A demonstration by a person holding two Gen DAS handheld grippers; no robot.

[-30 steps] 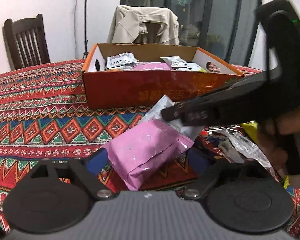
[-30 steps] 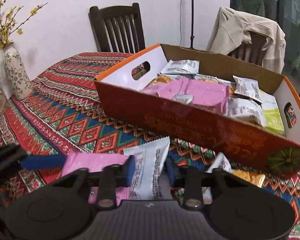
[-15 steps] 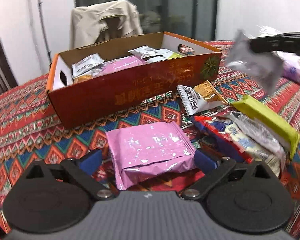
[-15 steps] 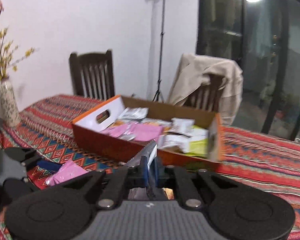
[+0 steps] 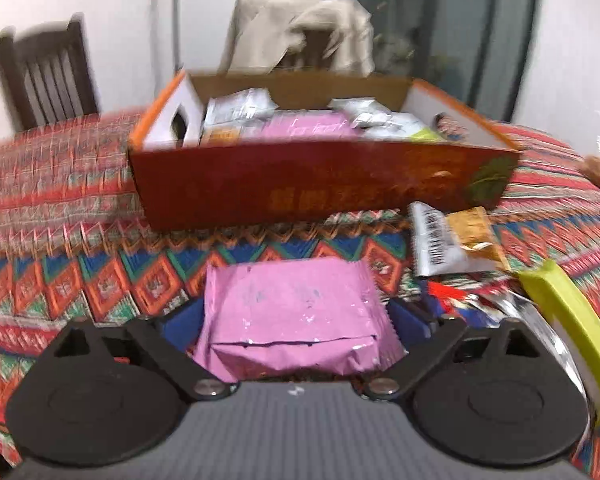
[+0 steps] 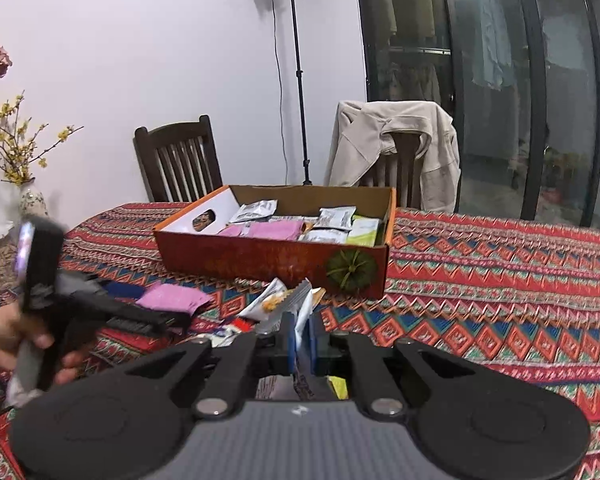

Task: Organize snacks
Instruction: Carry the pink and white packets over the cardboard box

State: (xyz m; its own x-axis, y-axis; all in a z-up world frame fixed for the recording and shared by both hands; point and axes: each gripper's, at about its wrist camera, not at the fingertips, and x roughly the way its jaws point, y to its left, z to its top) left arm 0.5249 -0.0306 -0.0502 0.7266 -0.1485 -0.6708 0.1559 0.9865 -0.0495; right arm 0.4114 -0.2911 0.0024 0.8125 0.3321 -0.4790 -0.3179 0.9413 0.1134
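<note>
Patterned tablecloth (image 5: 60,216): pink snack packet (image 5: 296,316) lies flat between left gripper (image 5: 296,320)'s wide-spread fingers, orange box (image 5: 320,184) straight ahead. Right gripper (image 6: 300,338) pinches a white sachet (image 6: 302,312) upright, box ahead beyond it.

Pink snack pack (image 5: 296,312) lay flat before orange box (image 5: 320,184); silver packet (image 6: 300,316) stood upright, pinched.

A lived-in home dining room: a table under a bright zigzag cloth (image 6: 480,264), dark wooden chairs (image 6: 178,158) (one with a beige jacket (image 6: 396,140) slung over its back), a vase of yellow blossoms (image 6: 30,196), and glass sliding doors (image 6: 500,80) behind.
</note>
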